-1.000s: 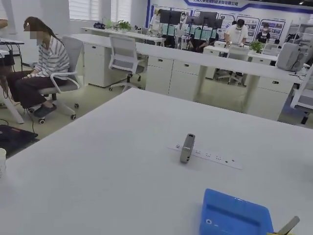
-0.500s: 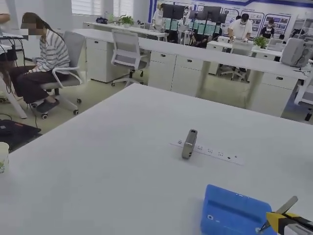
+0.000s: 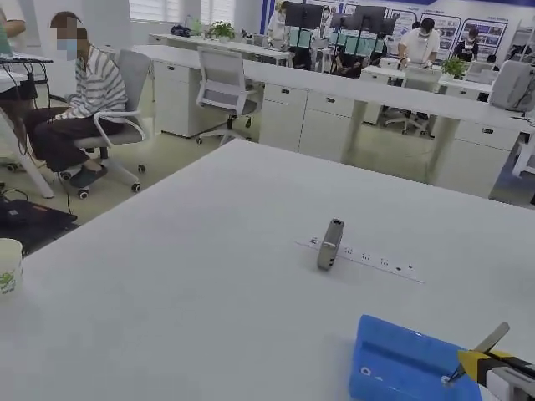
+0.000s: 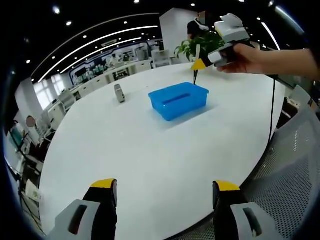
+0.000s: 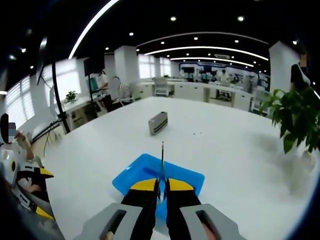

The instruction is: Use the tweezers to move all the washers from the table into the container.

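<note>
A blue container (image 3: 401, 368) stands near the front right of the white table (image 3: 209, 276). A small pale ring (image 3: 365, 372) lies inside its left corner. My right gripper (image 3: 472, 363) is shut on thin metal tweezers (image 3: 489, 341), whose tip points down at the container's right end. In the right gripper view the tweezers (image 5: 162, 160) stick out between the closed jaws (image 5: 161, 186) over the container (image 5: 135, 175). My left gripper (image 4: 162, 192) stands open and holds nothing, well short of the container (image 4: 178, 100). I cannot make out any washers on the table.
A grey box-shaped device (image 3: 330, 244) stands by a flush power strip (image 3: 372, 260) mid-table. A paper cup (image 3: 8, 266) sits at the left edge, a potted plant (image 5: 295, 120) at the far end. A person (image 3: 79, 100) sits at a desk behind.
The right gripper with the tweezers has risen into the head view at the bottom right, over the container's right end. The head camera has tilted slightly.
</note>
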